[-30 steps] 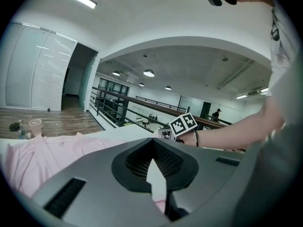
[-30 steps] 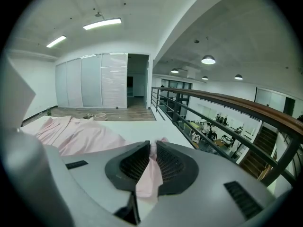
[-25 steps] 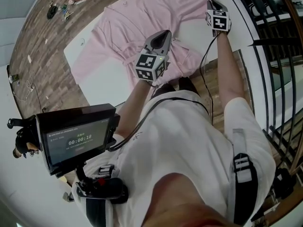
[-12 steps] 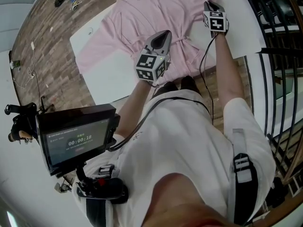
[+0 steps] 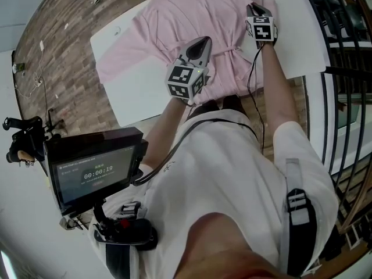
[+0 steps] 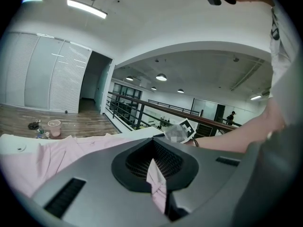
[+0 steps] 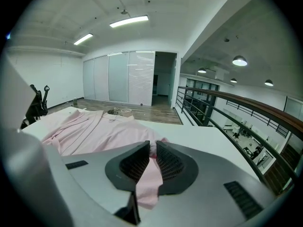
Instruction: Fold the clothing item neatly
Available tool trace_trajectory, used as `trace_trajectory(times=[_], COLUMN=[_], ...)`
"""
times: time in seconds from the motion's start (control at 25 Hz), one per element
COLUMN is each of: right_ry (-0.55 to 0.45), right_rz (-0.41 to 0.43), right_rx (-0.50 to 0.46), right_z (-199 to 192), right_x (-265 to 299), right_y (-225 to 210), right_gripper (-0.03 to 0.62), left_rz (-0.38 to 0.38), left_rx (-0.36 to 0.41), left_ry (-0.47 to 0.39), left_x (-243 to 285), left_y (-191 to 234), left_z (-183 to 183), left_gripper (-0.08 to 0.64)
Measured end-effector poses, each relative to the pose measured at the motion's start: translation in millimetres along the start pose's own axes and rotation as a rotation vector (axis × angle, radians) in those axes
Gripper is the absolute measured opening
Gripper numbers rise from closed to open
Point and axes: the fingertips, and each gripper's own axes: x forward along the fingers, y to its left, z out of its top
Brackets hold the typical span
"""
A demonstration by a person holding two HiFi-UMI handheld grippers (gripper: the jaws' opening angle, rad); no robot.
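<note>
Pink robe point(image 5: 186, 16) lying on table point(image 5: 296, 39); I'm pinching its fabric, left gripper point(image 5: 201, 42) and right gripper point(image 5: 254, 8) both clamping tight.

The right tongs point(image 7: 151, 149) pinch a fold of the pink robe point(image 7: 99, 131), which spreads beyond the tongs over the white surface point(image 7: 203, 135)

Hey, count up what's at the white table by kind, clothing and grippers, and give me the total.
pink garment: 1
grippers: 2 (left gripper, right gripper, each shut on a pinch of the pink garment)
Total: 3
</note>
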Motion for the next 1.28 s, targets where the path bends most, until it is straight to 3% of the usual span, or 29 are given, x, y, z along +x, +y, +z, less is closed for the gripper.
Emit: trace_trajectory(times=[0.32,1.28], right_ry=[0.009,0.005], right_rz=[0.056,0.281], right_rx=[-0.026,-0.13], right_z=[2.2,8.0], right_x=[8.4,38.2], right_y=[18.0,128.4], right_gripper=[0.049,0.049], left_rz=[0.03,0.158], left_rx=[-0.02,-0.047], left_ry=[-0.005,-0.005], left_x=[0.9,-21.0], left_y=[3.1,35.7], left_z=[3.0,-7.0], left_gripper=[0.002,0.002])
